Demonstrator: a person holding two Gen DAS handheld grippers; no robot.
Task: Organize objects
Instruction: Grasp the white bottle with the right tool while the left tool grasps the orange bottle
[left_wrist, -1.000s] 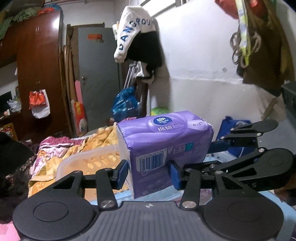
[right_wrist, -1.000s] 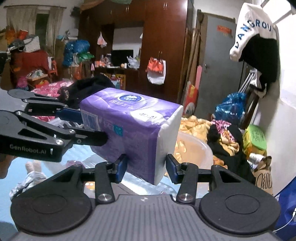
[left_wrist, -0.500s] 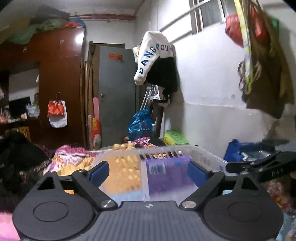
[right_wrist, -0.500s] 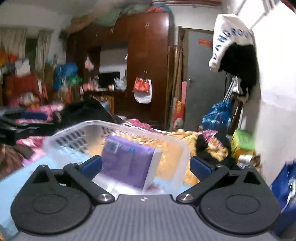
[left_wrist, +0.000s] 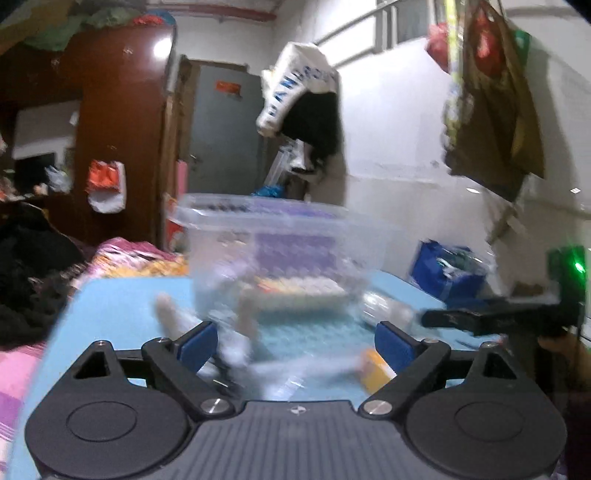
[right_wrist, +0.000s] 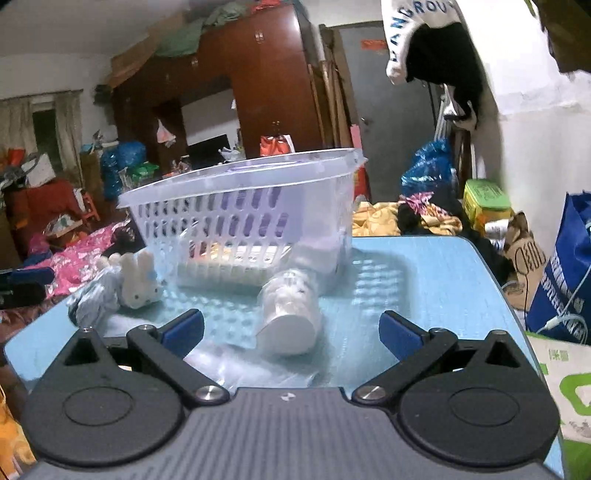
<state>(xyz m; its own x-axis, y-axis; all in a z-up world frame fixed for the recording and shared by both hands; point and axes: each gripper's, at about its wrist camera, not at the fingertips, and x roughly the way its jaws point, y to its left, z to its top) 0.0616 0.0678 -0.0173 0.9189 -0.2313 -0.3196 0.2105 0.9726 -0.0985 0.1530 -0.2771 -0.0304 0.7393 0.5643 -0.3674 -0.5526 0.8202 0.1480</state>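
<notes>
Left wrist view, blurred: left gripper (left_wrist: 295, 341) jaws spread wide, empty; purple tissue pack (left_wrist: 295, 247) sits inside the clear basket (left_wrist: 266, 221) on the blue table (left_wrist: 122, 295). Right wrist view: right gripper (right_wrist: 291, 326) jaws released, empty; a capped jar (right_wrist: 290, 310) lies between basket (right_wrist: 240, 192) and gripper, plush rabbit (right_wrist: 138, 280) just beside the basket.

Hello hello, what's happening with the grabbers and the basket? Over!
Both grippers, left and right, open, empty. Purple tissue pack inside the basket. Jar lying before the right gripper, bunny beside the basket.
</notes>
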